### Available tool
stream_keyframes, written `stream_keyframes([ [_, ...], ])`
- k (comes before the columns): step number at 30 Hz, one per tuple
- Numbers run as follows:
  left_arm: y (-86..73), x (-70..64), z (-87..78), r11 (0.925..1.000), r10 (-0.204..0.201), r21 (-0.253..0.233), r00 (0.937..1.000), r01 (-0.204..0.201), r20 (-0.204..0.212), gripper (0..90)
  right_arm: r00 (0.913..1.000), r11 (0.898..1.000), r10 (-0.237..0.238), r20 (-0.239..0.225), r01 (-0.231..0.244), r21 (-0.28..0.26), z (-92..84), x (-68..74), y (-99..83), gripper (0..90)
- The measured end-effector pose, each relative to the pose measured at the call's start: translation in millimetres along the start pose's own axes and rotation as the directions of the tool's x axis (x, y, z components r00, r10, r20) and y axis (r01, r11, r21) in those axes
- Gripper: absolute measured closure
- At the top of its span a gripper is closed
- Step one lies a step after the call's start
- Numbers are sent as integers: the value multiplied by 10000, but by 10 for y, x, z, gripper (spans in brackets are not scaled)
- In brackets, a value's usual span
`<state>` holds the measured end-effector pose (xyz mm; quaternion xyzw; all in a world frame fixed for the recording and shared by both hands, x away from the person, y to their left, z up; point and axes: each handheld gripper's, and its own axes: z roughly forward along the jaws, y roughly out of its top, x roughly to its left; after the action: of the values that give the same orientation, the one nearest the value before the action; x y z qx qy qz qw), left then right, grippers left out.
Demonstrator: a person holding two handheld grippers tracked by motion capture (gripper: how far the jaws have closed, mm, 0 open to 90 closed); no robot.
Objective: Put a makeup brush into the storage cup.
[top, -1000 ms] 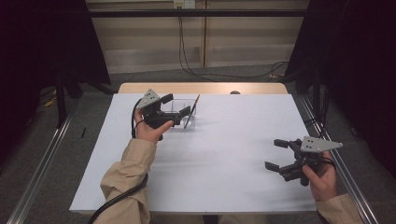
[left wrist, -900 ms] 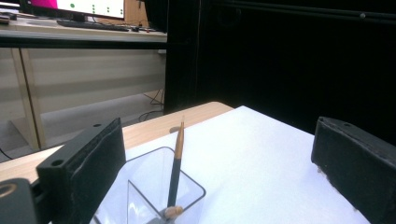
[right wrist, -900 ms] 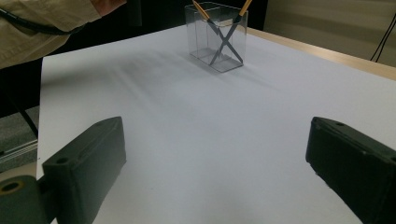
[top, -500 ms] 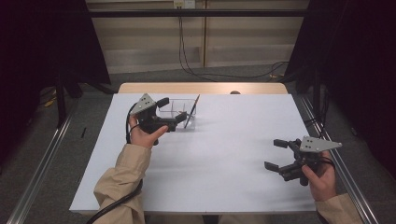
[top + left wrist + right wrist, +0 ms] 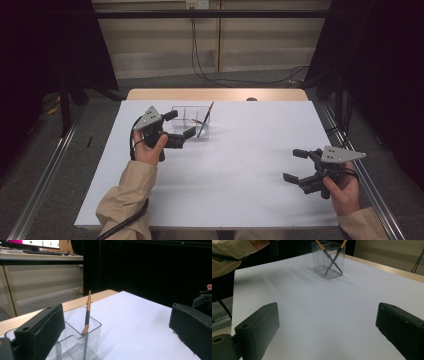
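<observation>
The desk (image 5: 235, 195) has a pale wooden top under a white sheet (image 5: 240, 150) (a wood strip stays bare along the far edge). A clear holder (image 5: 192, 122) with two compartments stands on the sheet, just beside the left claw (image 5: 180, 125) and well apart from the right claw (image 5: 295, 165).

A lab: black curtains (image 5: 60, 45), railed floor (image 5: 45, 175), monitor (image 5: 32, 243).
</observation>
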<state>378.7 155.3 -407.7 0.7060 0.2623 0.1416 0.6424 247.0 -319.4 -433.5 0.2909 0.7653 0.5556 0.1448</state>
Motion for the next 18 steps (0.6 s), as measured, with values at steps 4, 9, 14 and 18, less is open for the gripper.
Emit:
stream_keyframes([
  [4,-14,-12,-60,10000,34,-45,10000,-34,70,0,10000,10000,-9,60,9,-15,-1,-3,0,42],
  [9,-43,-5,-143,9999,126,12,9999,-126,33,0,10000,10000,-5,45,5,-11,0,1,1,42],
  [14,-72,-4,-219,10000,91,-40,10000,-92,-33,0,10000,10000,-4,52,4,4,6,1,1,42],
  [18,-104,-11,-274,10000,95,1,9999,-95,-63,0,10000,10000,2,45,-2,-8,5,2,3,42],
])
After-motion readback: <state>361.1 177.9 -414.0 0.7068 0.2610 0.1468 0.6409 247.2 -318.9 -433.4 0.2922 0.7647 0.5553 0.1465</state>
